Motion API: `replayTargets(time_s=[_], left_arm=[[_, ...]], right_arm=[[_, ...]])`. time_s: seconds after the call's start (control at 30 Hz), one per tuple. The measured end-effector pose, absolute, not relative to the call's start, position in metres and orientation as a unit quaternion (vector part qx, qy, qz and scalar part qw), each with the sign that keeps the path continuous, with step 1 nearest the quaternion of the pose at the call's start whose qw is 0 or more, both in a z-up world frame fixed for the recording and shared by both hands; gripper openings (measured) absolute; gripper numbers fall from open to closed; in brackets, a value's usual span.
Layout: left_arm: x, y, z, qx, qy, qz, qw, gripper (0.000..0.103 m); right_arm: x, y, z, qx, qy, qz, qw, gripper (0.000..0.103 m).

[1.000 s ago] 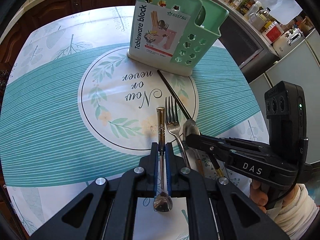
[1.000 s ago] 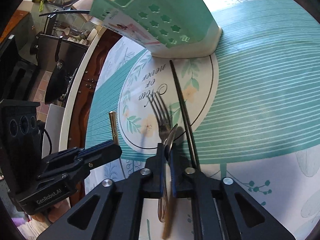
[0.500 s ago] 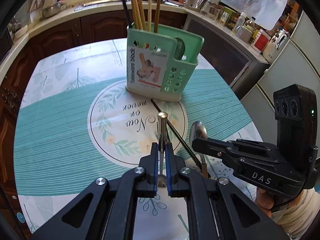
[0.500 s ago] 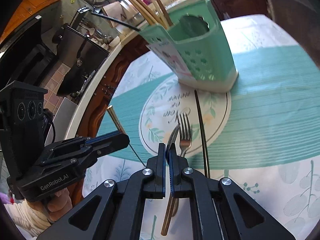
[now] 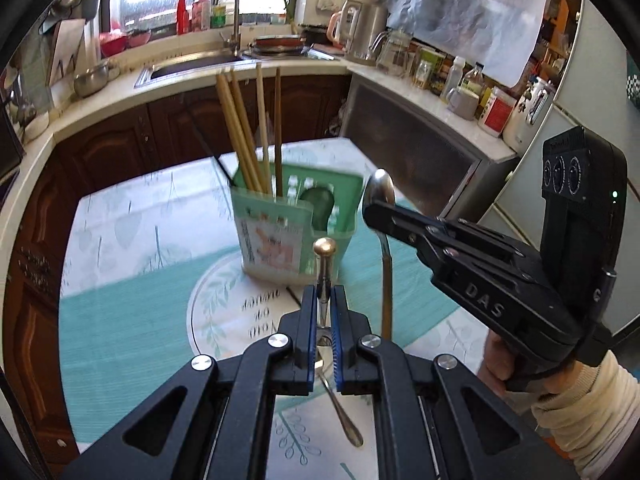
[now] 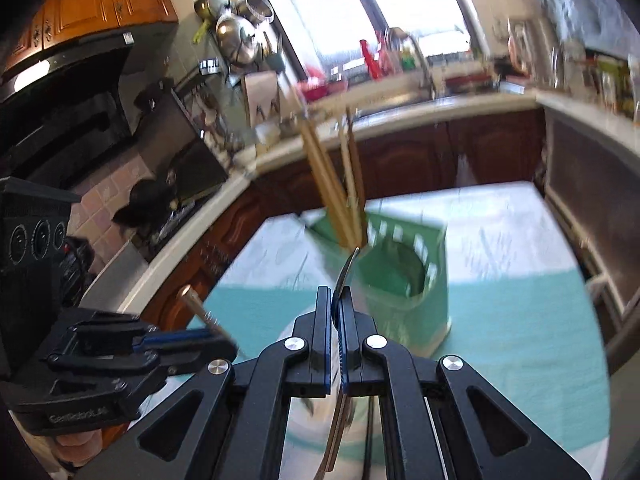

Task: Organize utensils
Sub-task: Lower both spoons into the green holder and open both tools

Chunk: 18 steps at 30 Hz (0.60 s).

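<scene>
My left gripper (image 5: 325, 300) is shut on a silver spoon (image 5: 325, 258), handle end pointing up and forward, lifted above the table. My right gripper (image 6: 339, 300) is shut on a second spoon (image 6: 347, 268), seen edge-on; in the left wrist view its bowl (image 5: 379, 192) sticks up past the right gripper (image 5: 380, 212). The green utensil holder (image 5: 294, 228) stands ahead on the table with several wooden chopsticks (image 5: 248, 132) in it; it also shows in the right wrist view (image 6: 400, 276). A fork handle (image 5: 340, 412) lies on the table below my left gripper.
The round table has a teal and white cloth (image 5: 132, 312). A kitchen counter with a sink (image 5: 192, 66) runs behind it. Jars and kettles (image 5: 400, 48) stand at the back right. The left gripper (image 6: 188, 340) shows at the left of the right wrist view.
Both grippers have risen from the table with their spoons and tilted up level with the holder. The fork and the dark chopstick stayed on the table.
</scene>
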<state>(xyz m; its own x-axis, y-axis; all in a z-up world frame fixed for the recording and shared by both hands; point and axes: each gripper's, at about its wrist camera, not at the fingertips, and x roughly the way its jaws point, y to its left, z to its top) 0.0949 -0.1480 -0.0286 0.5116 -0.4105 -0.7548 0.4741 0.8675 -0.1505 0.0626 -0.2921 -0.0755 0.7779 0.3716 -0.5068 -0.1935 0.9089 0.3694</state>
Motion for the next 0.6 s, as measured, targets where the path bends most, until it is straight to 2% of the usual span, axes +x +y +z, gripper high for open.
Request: replayTargets(time_s=[0.13,0.3,0.6], left_arm=[[0.119,-0.160,0.005,0.040,0.396,-0.250,0.883,0.004],[0.151,-0.172,0.033,0.032,0.365,-0.244,0.898,0.004],[0.185,-0.195,0.019,0.024,0.358,-0.245,0.900,0.004]], right_arm=[[0.083,-0.305,-0.038,0.145,0.221,0.126,0.956,0.003],[0.110,-0.316,-0.016,0.133,0.172,0.091,0.972,0.003],[0.158,-0.312,-0.028,0.083,0.120,0.037,0.989,0.003]])
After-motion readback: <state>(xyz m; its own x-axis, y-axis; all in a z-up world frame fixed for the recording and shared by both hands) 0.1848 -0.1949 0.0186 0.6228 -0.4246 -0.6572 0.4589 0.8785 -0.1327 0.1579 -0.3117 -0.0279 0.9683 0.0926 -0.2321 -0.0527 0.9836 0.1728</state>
